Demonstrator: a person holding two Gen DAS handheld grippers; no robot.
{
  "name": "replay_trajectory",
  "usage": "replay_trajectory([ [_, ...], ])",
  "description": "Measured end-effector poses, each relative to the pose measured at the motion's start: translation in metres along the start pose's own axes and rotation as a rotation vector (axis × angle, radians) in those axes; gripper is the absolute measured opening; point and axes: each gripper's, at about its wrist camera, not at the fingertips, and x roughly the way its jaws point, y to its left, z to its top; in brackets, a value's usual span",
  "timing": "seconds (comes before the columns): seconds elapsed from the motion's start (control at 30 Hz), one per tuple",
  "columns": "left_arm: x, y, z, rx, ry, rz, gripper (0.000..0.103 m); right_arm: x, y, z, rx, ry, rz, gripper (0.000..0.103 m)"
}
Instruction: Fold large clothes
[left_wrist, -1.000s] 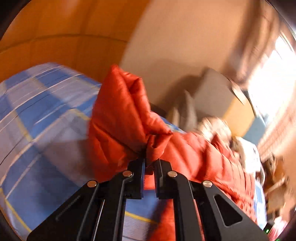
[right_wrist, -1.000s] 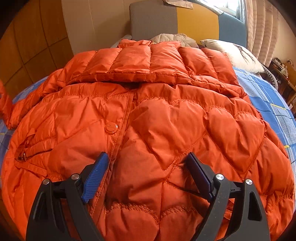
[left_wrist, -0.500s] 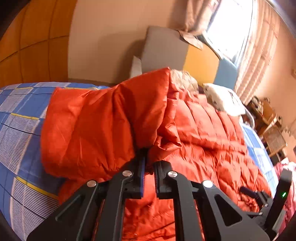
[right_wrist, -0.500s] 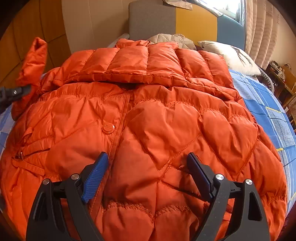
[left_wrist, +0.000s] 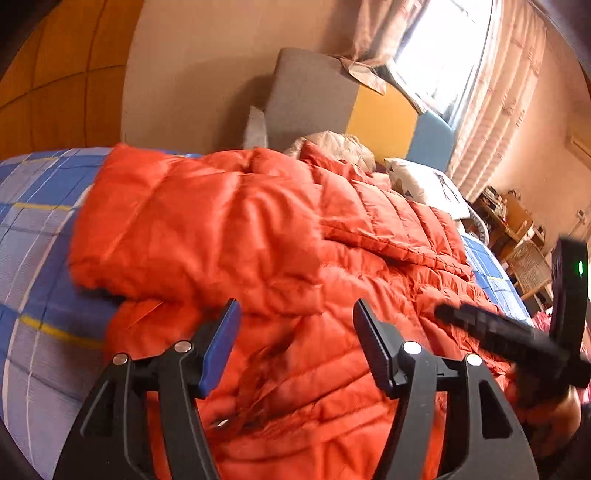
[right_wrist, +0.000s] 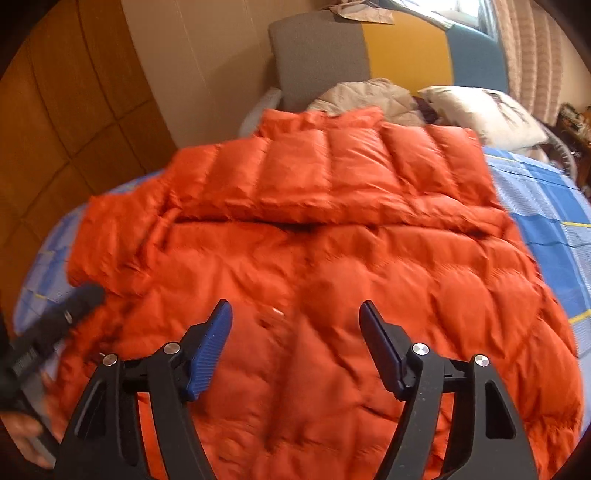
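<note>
Here both tools, left tool (left_wrist: 295, 339) and right tool (right_wrist: 295, 343), hang spread over the blurred jacket (right_wrist: 332, 266).

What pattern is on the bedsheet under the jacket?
Blue and grey checks with thin yellow lines on the bedsheet, clearest in the left wrist view.

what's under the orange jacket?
The orange jacket lies on a blue plaid bedsheet, visible along both sides. Whatever sits beneath its middle is covered. Its sleeve is folded on top.

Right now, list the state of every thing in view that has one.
orange puffer jacket: spread front-up on the bed, closed
jacket sleeve: folded in across the front
left gripper: open, empty
right gripper: open, empty
curtains: parted, daylight coming through
</note>
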Motion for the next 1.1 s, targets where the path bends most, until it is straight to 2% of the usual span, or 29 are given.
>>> replay_trajectory([
  [0.1, -0.010, 0.013, -0.009, -0.020, -0.009, 0.019, 0.063, 0.020, 0.030, 0.016, 0.008, 0.034, 0.124, 0.072],
  [0.23, -0.012, 0.028, -0.016, -0.049, 0.009, 0.048, 0.063, 0.060, 0.069, 0.026, -0.008, 0.090, 0.189, 0.069],
  [0.3, -0.012, 0.034, -0.017, -0.058, 0.017, 0.064, 0.063, 0.075, 0.085, 0.028, -0.007, 0.118, 0.226, 0.054],
  [0.33, -0.012, 0.036, -0.017, -0.060, 0.020, 0.063, 0.063, 0.080, 0.092, 0.029, -0.017, 0.126, 0.235, 0.038],
  [0.37, -0.013, 0.037, -0.017, -0.059, 0.017, 0.068, 0.063, 0.082, 0.099, 0.033, -0.037, 0.125, 0.234, 0.016],
  [0.43, -0.015, 0.039, -0.017, -0.058, 0.014, 0.073, 0.063, 0.068, 0.102, 0.036, -0.053, 0.074, 0.219, 0.007],
  [0.47, -0.015, 0.040, -0.015, -0.061, 0.011, 0.074, 0.063, 0.055, 0.099, 0.042, -0.056, 0.032, 0.219, 0.006],
  [0.63, -0.010, 0.038, -0.002, -0.060, 0.001, 0.079, 0.063, 0.007, 0.053, 0.069, -0.030, -0.115, 0.124, 0.005],
  [0.77, -0.002, 0.028, 0.009, -0.041, -0.008, 0.076, 0.063, -0.018, -0.006, 0.084, 0.011, -0.191, -0.021, 0.004],
  [0.97, 0.012, 0.010, 0.025, 0.001, 0.002, 0.079, 0.063, -0.024, -0.090, 0.086, 0.121, -0.198, -0.191, 0.004],
  [1.1, 0.021, 0.002, 0.037, 0.026, 0.004, 0.084, 0.062, -0.011, -0.122, 0.076, 0.172, -0.155, -0.247, 0.004],
])
